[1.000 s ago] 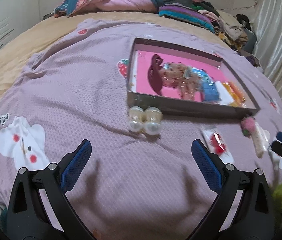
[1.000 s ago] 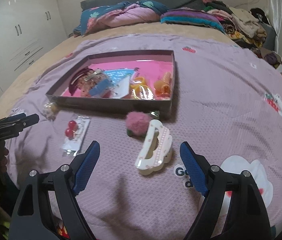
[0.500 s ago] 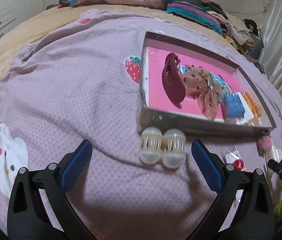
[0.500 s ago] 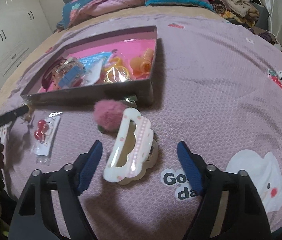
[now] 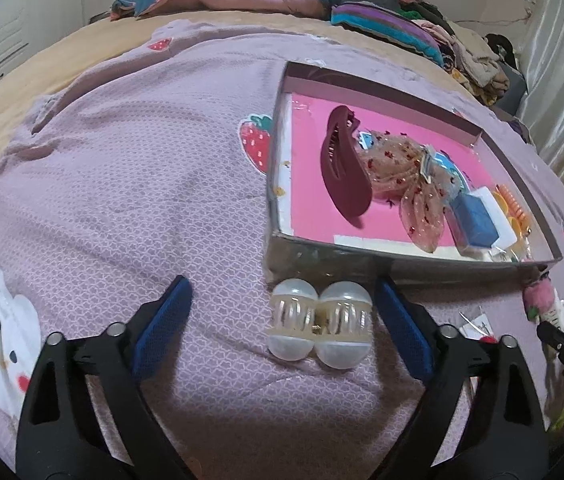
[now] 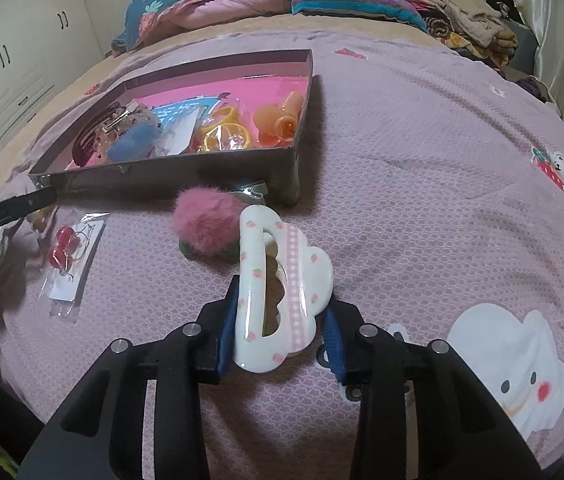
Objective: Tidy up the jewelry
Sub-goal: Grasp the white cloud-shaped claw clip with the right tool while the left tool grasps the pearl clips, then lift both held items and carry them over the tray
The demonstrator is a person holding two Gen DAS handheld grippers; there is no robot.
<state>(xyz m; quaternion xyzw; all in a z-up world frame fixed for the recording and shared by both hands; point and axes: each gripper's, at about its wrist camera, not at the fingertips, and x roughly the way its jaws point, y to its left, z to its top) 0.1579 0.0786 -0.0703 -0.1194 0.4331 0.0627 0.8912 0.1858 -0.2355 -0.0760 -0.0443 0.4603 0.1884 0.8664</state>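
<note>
Clamped between the blue pads of the right gripper (image 6: 279, 332) is the white cloud-shaped hair claw (image 6: 282, 288), gripped across its near end just short of the box's (image 6: 169, 178) right front corner. It looks like glossy hard plastic: light, stiff, likely slippery and brittle at the teeth, so a hold across the broad shell seems safer than at the thin rim. Just beyond it lies a pink pompom clip (image 6: 205, 226), soft and easy to pinch. The left gripper (image 5: 279, 322) stands wide open around the pearly double-ball clip (image 5: 320, 324), which rests on the purple blanket (image 5: 141, 184) against the box's left front corner; its rounded, smooth shells could squirt out unless pinched at the ribbed middle. A packet of cherry earrings (image 6: 69, 256) lies between the two.
</note>
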